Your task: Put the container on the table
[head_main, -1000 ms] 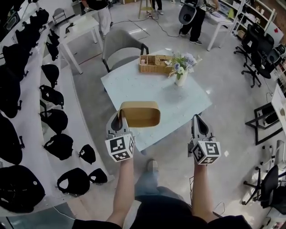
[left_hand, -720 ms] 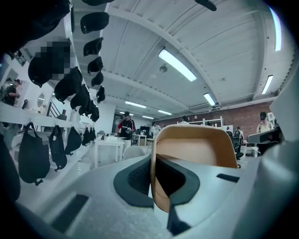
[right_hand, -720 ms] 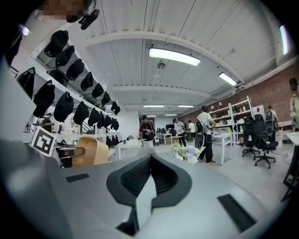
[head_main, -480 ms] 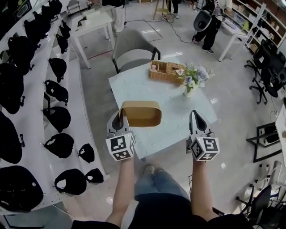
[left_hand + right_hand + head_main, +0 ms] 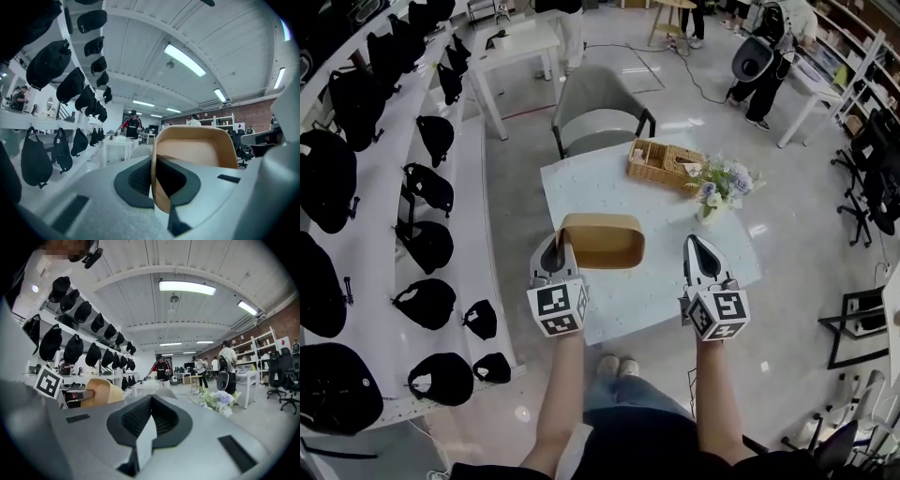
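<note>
l grip (image 5: 562,242) clenched on container (image 5: 607,244) rim, r grip (image 5: 698,244) shut, empty. hold it level, lower onto bare table (image 5: 592,192) at 12, clear of basket (image 5: 661,161) at 1

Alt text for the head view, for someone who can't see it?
The left tongs grip the wall of a tan oval container, held in the air at the near side of a pale table. The right tongs are shut and empty; a wicker basket and flowers stand on the table.
</note>
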`<state>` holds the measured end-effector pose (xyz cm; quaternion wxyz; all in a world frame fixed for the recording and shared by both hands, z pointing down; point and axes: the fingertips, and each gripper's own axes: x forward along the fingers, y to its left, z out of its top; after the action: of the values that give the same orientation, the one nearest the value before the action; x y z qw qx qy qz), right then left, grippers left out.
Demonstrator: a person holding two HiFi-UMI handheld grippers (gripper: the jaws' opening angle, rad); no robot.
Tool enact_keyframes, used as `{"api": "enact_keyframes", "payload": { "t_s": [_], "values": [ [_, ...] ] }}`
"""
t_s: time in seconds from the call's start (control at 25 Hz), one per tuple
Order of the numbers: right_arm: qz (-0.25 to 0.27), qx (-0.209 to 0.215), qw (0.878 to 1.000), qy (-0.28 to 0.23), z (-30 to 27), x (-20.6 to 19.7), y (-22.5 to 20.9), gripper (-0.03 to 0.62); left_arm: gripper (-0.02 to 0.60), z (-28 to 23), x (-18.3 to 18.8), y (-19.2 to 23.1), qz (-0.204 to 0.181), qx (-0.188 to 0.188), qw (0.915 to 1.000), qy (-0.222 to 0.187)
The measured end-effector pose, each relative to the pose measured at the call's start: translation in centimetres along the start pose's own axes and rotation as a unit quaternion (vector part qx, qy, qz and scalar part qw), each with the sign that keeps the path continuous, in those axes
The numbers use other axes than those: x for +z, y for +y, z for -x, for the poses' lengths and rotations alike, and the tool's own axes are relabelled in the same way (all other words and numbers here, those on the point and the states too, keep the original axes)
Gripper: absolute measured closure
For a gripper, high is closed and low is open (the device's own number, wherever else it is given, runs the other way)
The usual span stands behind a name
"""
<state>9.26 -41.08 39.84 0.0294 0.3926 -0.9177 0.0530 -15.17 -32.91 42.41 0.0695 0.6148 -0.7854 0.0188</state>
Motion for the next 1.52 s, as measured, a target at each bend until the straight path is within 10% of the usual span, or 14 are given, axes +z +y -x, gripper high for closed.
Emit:
{"api": "enact_keyframes", "payload": {
  "t_s": [0.72, 1.28, 1.52],
  "values": [
    [-0.037, 0.062, 0.992, 0.099, -6.9, -10.6, -0.5, 0.595, 0.572, -6.2, -12.2, -2.4, 0.032, 0.012, 0.9904, 0.134],
    [-0.06, 0.092, 0.973, 0.204, -7.0, -23.4, 0.0, 0.595, 0.572, -6.4, -26.9, -6.5, 0.085, 0.025, 0.9493, 0.302],
    [-0.065, 0.091, 0.97, 0.214, -6.3, -24.9, 0.4, 0.595, 0.572, -4.4, -31.2, -7.7, 0.11, 0.022, 0.9188, 0.378]
  ]
}}
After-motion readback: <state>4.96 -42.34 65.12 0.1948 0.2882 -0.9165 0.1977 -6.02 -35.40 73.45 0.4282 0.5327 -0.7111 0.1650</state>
